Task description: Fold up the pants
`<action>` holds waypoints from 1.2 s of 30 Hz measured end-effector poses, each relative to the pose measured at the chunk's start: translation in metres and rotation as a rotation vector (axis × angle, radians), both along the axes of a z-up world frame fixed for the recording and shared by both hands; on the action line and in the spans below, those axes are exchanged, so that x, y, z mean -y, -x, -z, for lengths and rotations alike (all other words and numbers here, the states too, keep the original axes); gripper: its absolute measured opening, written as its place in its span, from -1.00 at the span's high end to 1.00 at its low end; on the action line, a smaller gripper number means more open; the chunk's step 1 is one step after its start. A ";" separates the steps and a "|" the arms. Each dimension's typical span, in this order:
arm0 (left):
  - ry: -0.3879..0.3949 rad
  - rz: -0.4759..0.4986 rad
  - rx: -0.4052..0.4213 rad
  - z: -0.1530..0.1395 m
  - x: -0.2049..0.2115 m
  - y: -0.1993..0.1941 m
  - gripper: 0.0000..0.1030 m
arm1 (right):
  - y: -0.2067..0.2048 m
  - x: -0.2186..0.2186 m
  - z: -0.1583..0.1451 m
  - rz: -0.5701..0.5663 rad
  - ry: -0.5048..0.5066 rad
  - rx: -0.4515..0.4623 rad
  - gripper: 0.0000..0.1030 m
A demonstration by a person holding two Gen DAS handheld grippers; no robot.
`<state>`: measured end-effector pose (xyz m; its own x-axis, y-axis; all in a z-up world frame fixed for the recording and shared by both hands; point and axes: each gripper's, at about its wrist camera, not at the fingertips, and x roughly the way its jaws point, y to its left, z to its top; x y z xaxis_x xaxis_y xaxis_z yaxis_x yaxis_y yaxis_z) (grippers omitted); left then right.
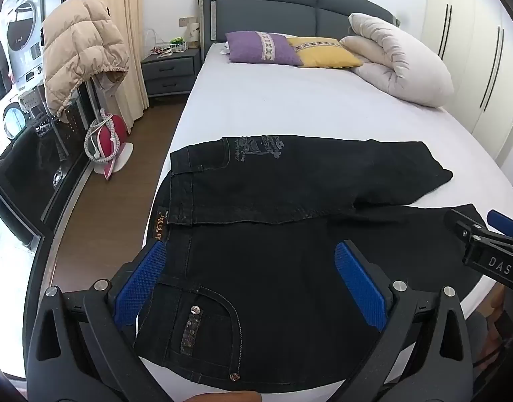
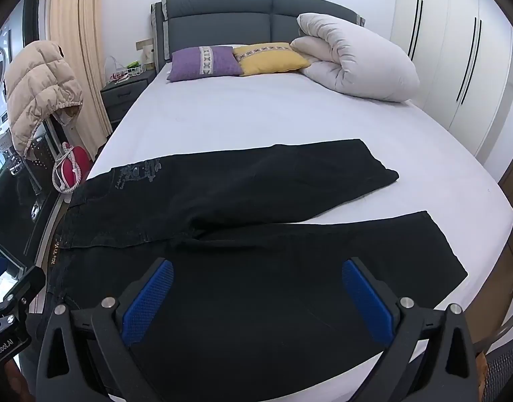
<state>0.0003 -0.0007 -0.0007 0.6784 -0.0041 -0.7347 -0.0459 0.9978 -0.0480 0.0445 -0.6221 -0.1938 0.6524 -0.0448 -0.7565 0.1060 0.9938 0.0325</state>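
1 pair of black pants (image 1: 290, 251) lies flat across the near end of the bed (image 1: 290, 107), waist at the left, 2 legs spread toward the right. the left gripper (image 1: 253, 284) hovers over the waist and pocket, jaws wide apart, grasping nothing. the right gripper (image 2: 256, 298) hovers over the near leg, likewise spread and empty. at the far end sit 2 pillows, purple (image 2: 204, 62) and yellow (image 2: 269, 57), and 1 rolled duvet (image 2: 353, 57).

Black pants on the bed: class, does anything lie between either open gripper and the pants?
Nothing visible does. The left gripper and right gripper both sit open directly over the black pants, spread flat on the bed.
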 end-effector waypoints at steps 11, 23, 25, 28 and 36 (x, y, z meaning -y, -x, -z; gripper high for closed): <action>-0.004 -0.003 0.005 0.002 -0.001 0.001 -0.99 | -0.003 -0.002 0.005 -0.002 -0.001 -0.008 -1.00; 0.000 -0.004 0.002 0.004 -0.002 0.000 -0.99 | -0.001 0.001 0.005 -0.006 -0.002 -0.010 -1.00; 0.000 -0.005 0.002 0.004 -0.002 0.000 -0.99 | -0.001 0.001 0.005 -0.007 -0.003 -0.010 -1.00; 0.000 -0.004 0.003 0.004 -0.002 0.000 -0.99 | 0.000 0.000 0.005 -0.008 -0.001 -0.008 -1.00; 0.001 -0.004 0.003 0.003 0.002 0.001 -0.99 | 0.000 -0.001 0.005 -0.009 0.002 -0.006 -1.00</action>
